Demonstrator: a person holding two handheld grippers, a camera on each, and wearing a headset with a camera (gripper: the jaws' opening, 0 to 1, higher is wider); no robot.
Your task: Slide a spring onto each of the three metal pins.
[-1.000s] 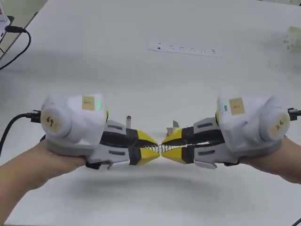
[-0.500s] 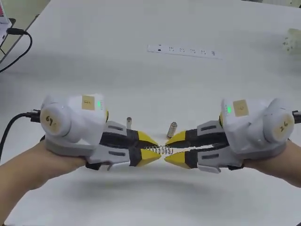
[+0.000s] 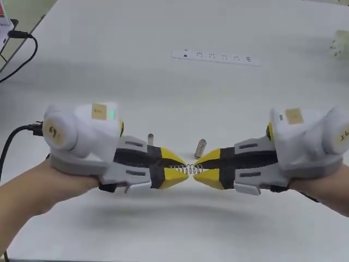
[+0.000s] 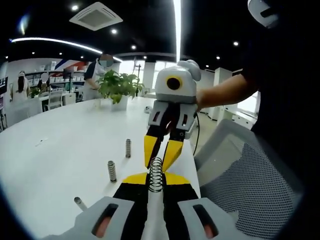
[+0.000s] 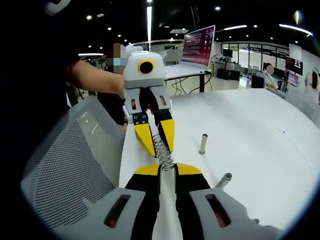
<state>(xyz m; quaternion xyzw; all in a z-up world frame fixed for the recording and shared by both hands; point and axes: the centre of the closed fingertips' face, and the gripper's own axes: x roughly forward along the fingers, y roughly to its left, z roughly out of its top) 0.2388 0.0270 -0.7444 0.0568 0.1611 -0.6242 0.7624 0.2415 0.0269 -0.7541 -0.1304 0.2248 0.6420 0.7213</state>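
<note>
Steel spring (image 3: pixel 191 169) for the last bare pin (image 3: pixel 150 140) sits clamped at both ends by your left gripper (image 3: pixel 182 170) and right gripper (image 3: pixel 200 171) — free one end, then thread it.

spring (image 3: pixel 191 170) ends hidden in jaws, R gripper (image 3: pixel 199 173) body cut by edge, pin (image 3: pixel 150 138) base hidden

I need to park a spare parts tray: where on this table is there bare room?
Crowded: the centre, where left gripper and right gripper meet on the spring, pins just behind. Free: the broad stretch of table between pins and power strip, and the near strip in front of the grippers.
</note>
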